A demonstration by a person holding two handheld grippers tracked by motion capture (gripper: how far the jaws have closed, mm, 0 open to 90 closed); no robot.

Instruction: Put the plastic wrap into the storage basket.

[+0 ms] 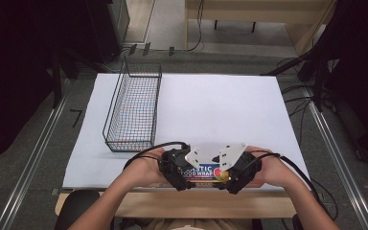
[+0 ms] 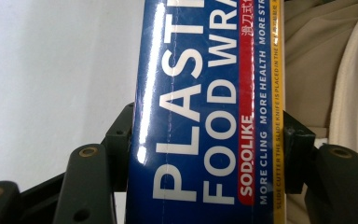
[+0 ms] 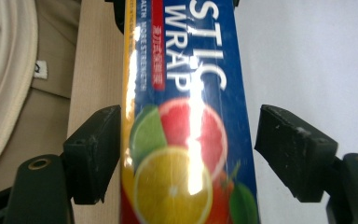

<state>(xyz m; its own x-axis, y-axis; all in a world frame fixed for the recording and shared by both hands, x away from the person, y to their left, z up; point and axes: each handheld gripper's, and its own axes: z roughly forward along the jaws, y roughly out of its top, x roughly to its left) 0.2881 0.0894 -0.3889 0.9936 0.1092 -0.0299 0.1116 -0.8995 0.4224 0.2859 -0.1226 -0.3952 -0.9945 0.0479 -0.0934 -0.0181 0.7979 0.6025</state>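
Site: I judge a lab | Evidence: white-covered table (image 1: 220, 105) | aluminium rails (image 1: 33, 158) | floor cables (image 1: 297, 96) | black curtains (image 1: 14, 57)

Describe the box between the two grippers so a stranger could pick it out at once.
Start from the white table, then go to its near edge. There lies a long blue cardboard box of plastic food wrap, far from the black wire basket. White lettering and pictured citrus slices mark it.

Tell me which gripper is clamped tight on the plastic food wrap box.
The left gripper: its jaws press both sides of the plastic food wrap box; the right gripper's far jaw stands clear.
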